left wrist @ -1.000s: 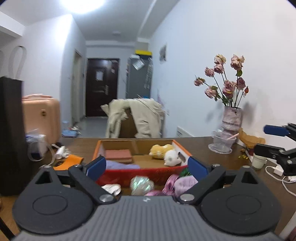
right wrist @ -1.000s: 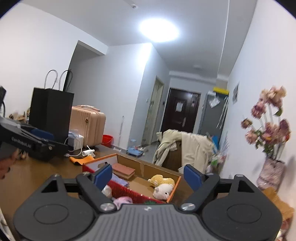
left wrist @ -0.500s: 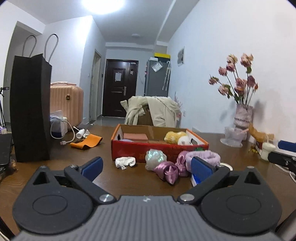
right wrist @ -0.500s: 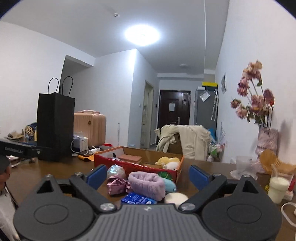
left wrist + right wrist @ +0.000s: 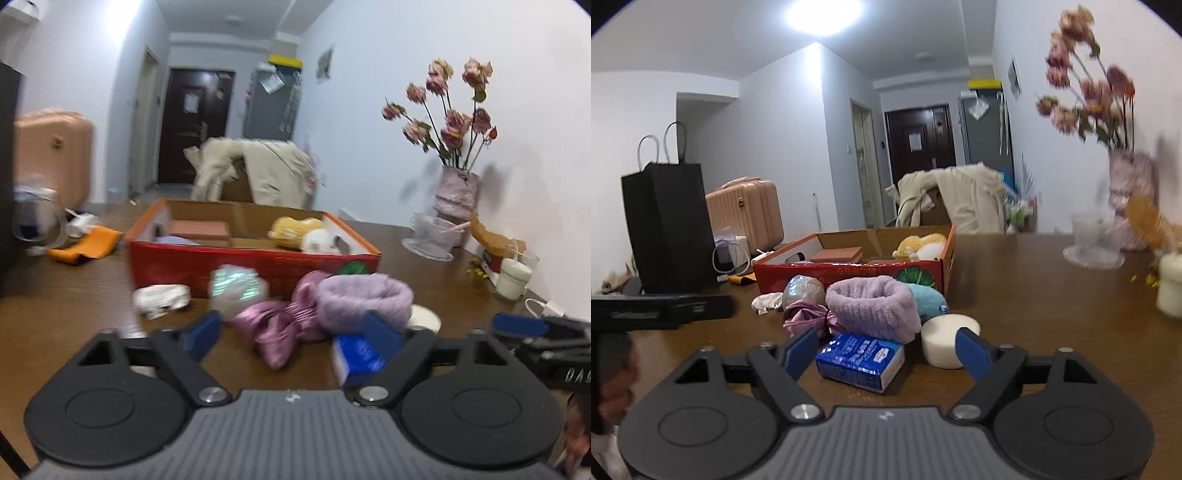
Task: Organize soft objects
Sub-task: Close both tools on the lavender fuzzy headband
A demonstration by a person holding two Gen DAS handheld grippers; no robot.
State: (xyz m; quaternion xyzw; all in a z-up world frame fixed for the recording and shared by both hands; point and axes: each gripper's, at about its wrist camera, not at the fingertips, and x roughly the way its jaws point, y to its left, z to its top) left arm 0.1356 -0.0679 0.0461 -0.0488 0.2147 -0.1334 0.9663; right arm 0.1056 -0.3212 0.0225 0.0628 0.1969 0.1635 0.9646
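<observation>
Soft items lie heaped on the brown table in front of a red cardboard box [image 5: 255, 266]. There is a lavender fuzzy headband [image 5: 364, 297], a pink satin bow [image 5: 284, 325], a shiny pouch [image 5: 238, 286] and a white crumpled cloth [image 5: 160, 301]. A yellow plush [image 5: 295, 227] lies inside the box. My left gripper [image 5: 291, 336] hangs low before the pile. Its jaws are closing, and the bow is just beyond them, untouched. My right gripper [image 5: 886, 350] is also closing. A blue tissue pack [image 5: 860, 360] lies between its fingers, which do not press it. A white round sponge [image 5: 949, 341] sits beside the pack.
A teal plush [image 5: 927, 299] sits behind the headband [image 5: 873, 306]. At the left stand a black paper bag [image 5: 668, 229] and a pink suitcase [image 5: 746, 214]. At the right are a vase of dried roses [image 5: 456, 192], a glass bowl [image 5: 430, 236] and a white cup [image 5: 513, 277].
Both grippers have sunk toward the table and closed in on the pile. Their jaws have narrowed. The left view has swung right, and the black bag has left it.
</observation>
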